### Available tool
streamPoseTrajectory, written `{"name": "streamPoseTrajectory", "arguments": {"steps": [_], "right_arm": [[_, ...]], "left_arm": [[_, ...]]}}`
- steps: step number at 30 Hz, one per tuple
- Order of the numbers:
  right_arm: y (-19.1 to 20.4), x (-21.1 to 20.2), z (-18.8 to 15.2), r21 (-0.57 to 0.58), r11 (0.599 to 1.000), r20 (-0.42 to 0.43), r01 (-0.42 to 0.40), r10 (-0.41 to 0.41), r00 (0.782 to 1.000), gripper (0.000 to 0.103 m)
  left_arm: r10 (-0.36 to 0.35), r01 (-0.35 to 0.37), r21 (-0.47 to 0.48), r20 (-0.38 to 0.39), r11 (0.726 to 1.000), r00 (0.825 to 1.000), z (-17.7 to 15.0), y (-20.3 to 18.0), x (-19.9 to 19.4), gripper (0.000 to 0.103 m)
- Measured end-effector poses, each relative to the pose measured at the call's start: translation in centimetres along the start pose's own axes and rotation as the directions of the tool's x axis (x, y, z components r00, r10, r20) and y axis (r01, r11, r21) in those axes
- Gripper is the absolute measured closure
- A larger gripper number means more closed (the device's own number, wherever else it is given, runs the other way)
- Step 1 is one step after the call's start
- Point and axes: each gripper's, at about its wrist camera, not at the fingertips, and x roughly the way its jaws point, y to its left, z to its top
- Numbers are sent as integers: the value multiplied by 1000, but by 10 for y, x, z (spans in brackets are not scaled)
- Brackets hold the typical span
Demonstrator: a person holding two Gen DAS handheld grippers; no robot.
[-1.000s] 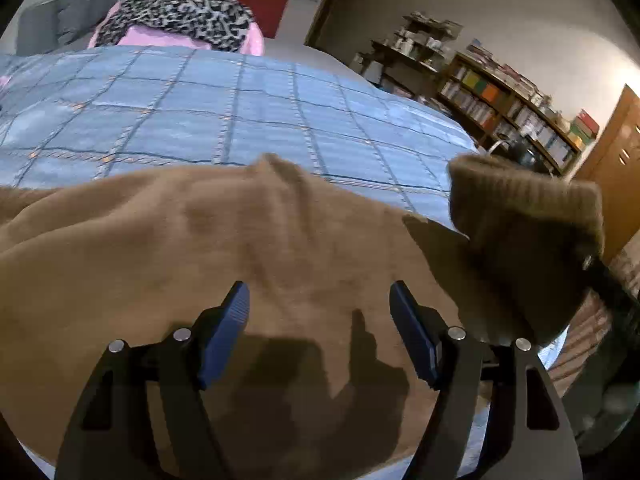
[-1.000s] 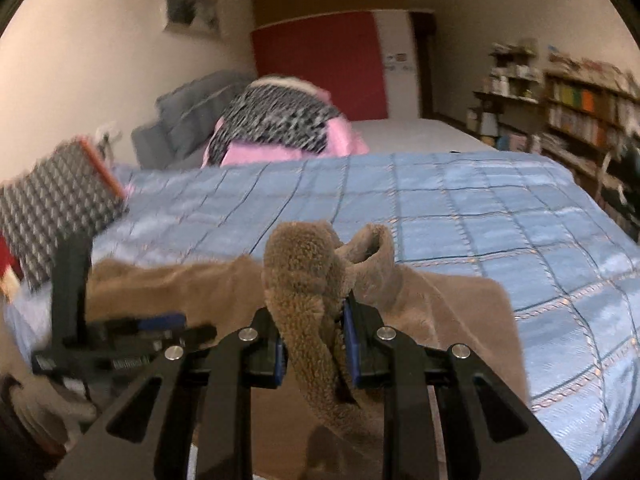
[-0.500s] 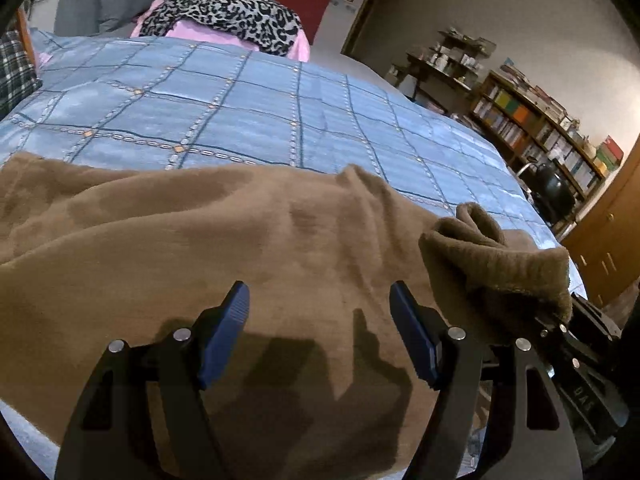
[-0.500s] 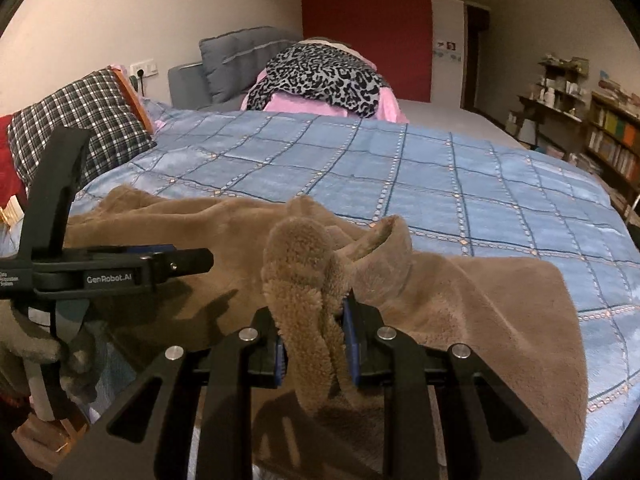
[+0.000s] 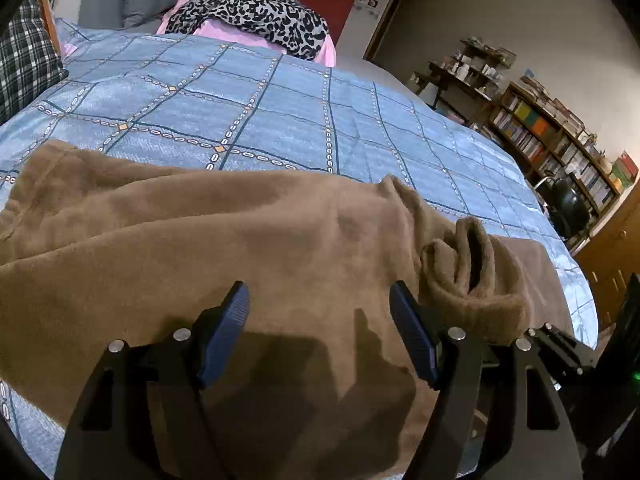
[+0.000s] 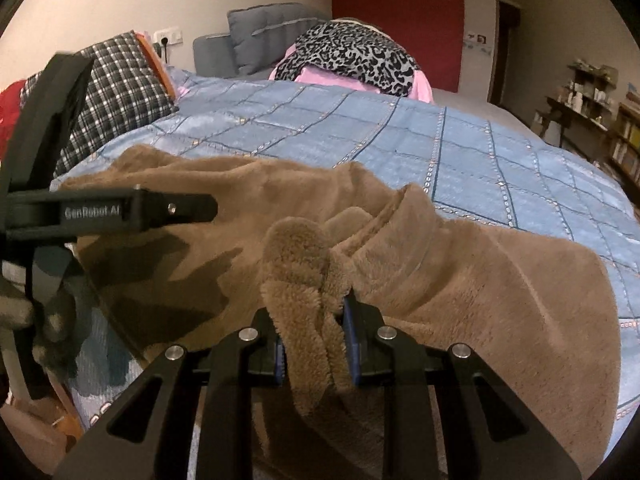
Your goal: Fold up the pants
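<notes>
Brown fleece pants [image 5: 248, 256] lay mostly flat on the bed [image 5: 280, 120], right gripper [image 6: 314, 344] fingers clenched on a bunched edge, left gripper [image 5: 320, 332] fingers released above the cloth, fold looked barely begun.

Pants [image 5: 280, 240]: brown fleece, matt, plush nap; bedspread [image 5: 280, 120], upper frame: blue woven cloth, faint sheen; gripper fingers [image 6: 224, 380]: matt black plastic, shiny metal screws, ribbed blue pads [image 5: 224, 332]; plaid cloth pillow [image 6: 116, 80], upper left.
</notes>
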Motion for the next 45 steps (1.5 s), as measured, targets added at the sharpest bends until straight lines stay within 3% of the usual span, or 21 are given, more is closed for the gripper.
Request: {"name": "streamPoseTrajectory", "arguments": {"steps": [9,11,12,15,20,25,30,34,39,42,45], "right_arm": [[6,-3,-13,-24,999,-7,-33,33,999,74],[7,-6,-17,-23,996,-3,-86,86,996,57],[10,-8,-18,-32,995,-1,-97,97,995,56],[14,-11,-23,-43,989,-11,-138,138,990,56],[-2,-18,-27,33,974,-17,-223,223,975,56],[-18,-36,-32,81,959,5,-273,274,962,57],[-43,-62,-41,124,969,37,-216,213,976,57],[-75,-84,-51,202,975,66,-91,79,995,57],[-117,-94,-64,299,949,52,104,-125,991,57],[-131,-87,-77,320,941,6,111,-119,993,58],[-127,-76,-91,261,957,-18,125,-125,992,58]], "left_arm": [[-19,18,22,27,1000,999,11,-17,-13,29],[-33,32,30,30,999,999,15,-24,-15,29],[-42,40,42,33,998,999,17,-31,-17,29],[-60,57,83,36,995,998,21,-48,-18,29],[-90,88,142,6,986,996,22,-81,-11,29],[-110,117,234,-45,965,993,15,-117,7,22],[-32,62,275,-111,960,993,2,-127,36,22],[46,-8,275,-131,961,990,-9,-116,50,24],[51,-21,226,-127,974,991,-19,-98,53,30],[55,-30,230,-104,973,993,-26,-94,53,30],[39,-16,224,-101,975,994,-29,-88,53,30]]}}
